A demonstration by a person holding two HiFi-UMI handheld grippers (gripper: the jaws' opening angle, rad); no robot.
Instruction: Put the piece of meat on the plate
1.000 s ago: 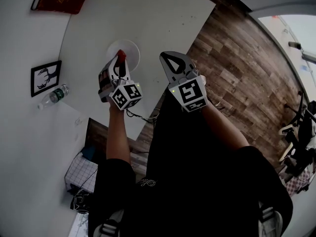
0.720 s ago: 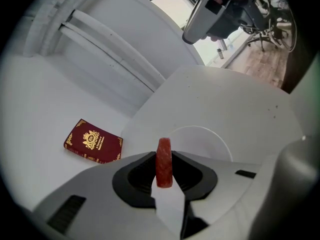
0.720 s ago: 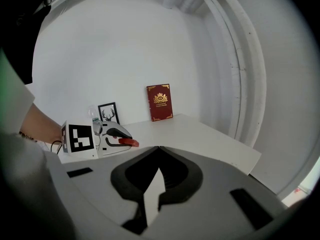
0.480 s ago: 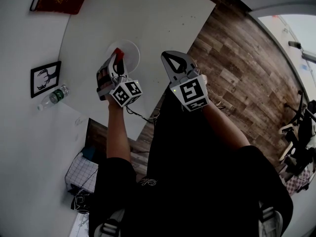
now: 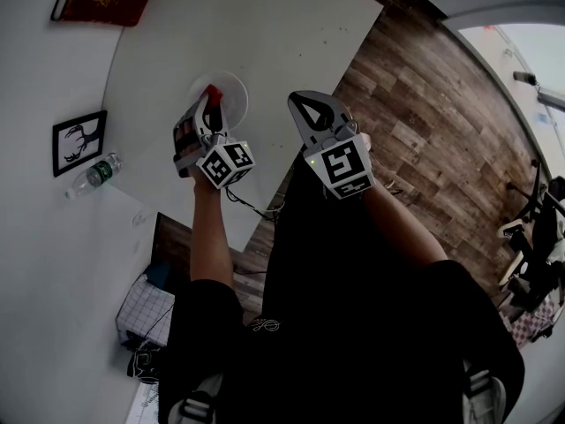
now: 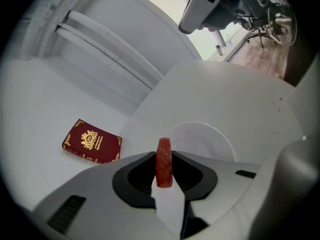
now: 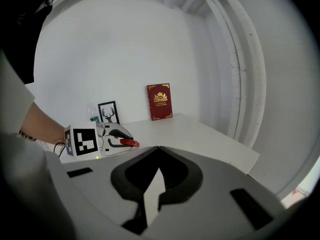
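A slab of red meat point(image 6: 164, 162) stands on edge between the jaws of my left gripper point(image 6: 164, 173), which is shut on it. The white round plate point(image 6: 207, 140) lies on the white table just beyond and below the meat. In the head view the left gripper point(image 5: 210, 106) hangs over the plate point(image 5: 233, 87) with the meat point(image 5: 210, 92) at its tip. My right gripper point(image 5: 303, 99) hovers to the right of the plate, near the table's edge, shut and holding nothing. The right gripper view shows its jaw tips point(image 7: 159, 148) meeting, with the left gripper point(image 7: 118, 138) and the meat point(image 7: 131, 143) off to the left.
A dark red book point(image 6: 91, 141) leans against the wall at the table's far side. A framed deer picture point(image 5: 78, 140) and a water bottle point(image 5: 93, 174) stand at the left. The table point(image 5: 291, 25) ends at a wood floor point(image 5: 424, 122) on the right.
The left gripper has rolled a little about its own axis and edged slightly over the plate, still holding the meat. The right gripper has stayed still.
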